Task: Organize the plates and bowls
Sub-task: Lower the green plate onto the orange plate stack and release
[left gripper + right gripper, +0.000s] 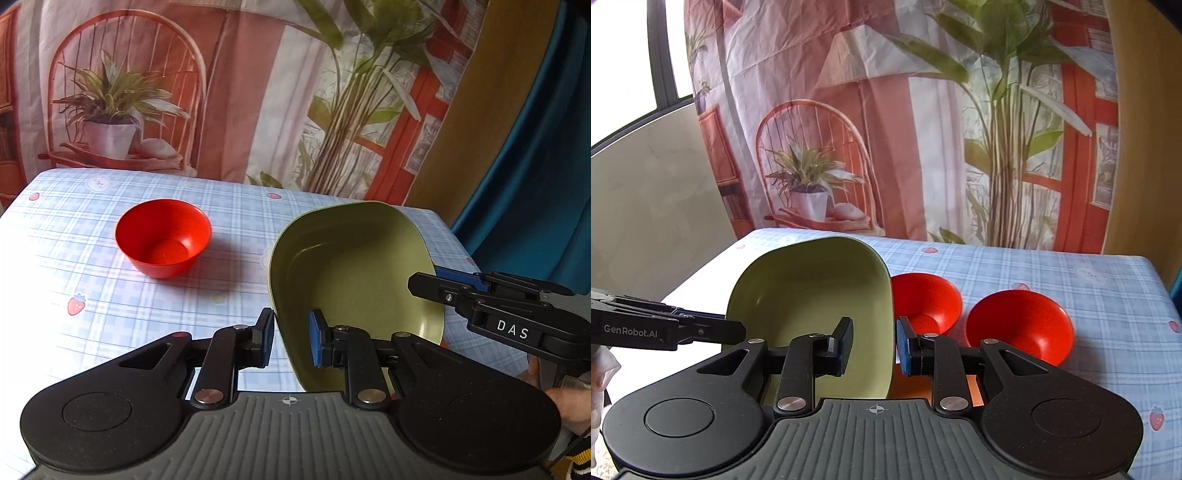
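A green, square-ish deep plate (354,266) hangs tilted above the table, held by both grippers. My left gripper (291,338) is shut on its near left rim, one pad outside and one inside. My right gripper (432,277) comes in from the right and clamps the opposite rim. In the right wrist view the green plate (812,295) fills the centre-left, with my right gripper (874,345) shut on its right rim and my left gripper (735,326) gripping its left edge. One red bowl (162,236) stands upright on the cloth. The right wrist view shows two red bowls (927,299) (1019,325) side by side.
The table wears a blue checked cloth (110,288) with strawberry prints. A printed curtain (221,92) hangs right behind its far edge. Something orange (973,391) shows under the right gripper. A person's hand (569,402) is at the right edge.
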A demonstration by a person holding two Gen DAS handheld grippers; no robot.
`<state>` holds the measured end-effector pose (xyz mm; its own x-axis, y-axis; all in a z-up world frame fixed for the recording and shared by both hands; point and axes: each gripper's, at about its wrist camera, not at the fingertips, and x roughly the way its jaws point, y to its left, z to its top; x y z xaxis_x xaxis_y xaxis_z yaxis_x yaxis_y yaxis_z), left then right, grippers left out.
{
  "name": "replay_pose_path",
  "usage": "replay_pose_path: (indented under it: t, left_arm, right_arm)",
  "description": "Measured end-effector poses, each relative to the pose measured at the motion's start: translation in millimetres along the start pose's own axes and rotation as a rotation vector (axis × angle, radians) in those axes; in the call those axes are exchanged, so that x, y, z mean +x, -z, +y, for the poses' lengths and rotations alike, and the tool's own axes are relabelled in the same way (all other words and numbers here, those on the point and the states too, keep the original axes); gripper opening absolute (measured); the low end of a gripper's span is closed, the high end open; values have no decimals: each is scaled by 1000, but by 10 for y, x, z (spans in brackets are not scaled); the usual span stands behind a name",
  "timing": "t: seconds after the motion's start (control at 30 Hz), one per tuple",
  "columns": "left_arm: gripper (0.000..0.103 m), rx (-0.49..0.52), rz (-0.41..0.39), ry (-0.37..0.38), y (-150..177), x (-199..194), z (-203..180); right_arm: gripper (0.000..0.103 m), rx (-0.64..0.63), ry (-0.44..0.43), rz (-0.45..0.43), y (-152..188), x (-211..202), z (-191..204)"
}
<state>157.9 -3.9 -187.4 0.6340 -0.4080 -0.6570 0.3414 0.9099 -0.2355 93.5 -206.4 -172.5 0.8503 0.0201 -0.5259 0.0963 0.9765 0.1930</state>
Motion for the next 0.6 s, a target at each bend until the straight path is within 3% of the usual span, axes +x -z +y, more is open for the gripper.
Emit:
replay_pose_path:
  t: [0.37,0.6]
  left_arm:
    - [22,68,107,87,243,328,-504]
    - [22,109,150,77,333,496,-611]
  right_arm:
    - [27,85,97,4,297,-225,-562]
    - [27,130,114,16,479,-152,-772]
